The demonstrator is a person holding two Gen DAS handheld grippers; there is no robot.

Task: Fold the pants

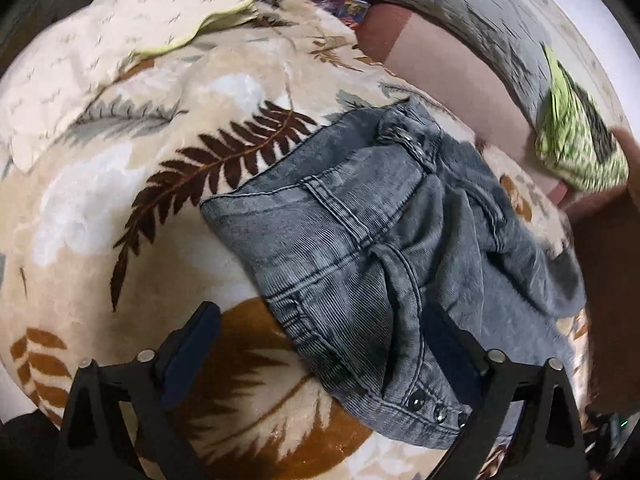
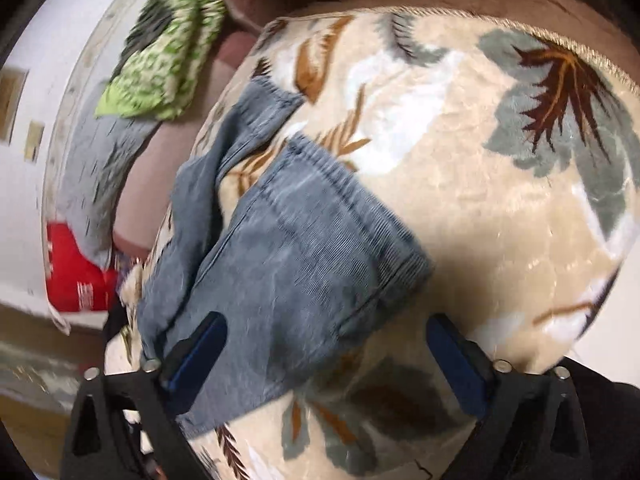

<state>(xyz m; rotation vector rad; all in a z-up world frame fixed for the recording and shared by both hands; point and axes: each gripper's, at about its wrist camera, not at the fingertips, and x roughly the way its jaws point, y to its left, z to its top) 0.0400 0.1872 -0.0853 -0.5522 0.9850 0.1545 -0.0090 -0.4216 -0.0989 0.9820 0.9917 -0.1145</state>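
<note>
Even indoor light, blurred fisheye edges

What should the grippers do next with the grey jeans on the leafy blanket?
Probably lower both and pinch an edge each. The grey jeans lie bunched on the leaf-print blanket, and the left gripper and right gripper both stand open over the denim, holding nothing.
</note>
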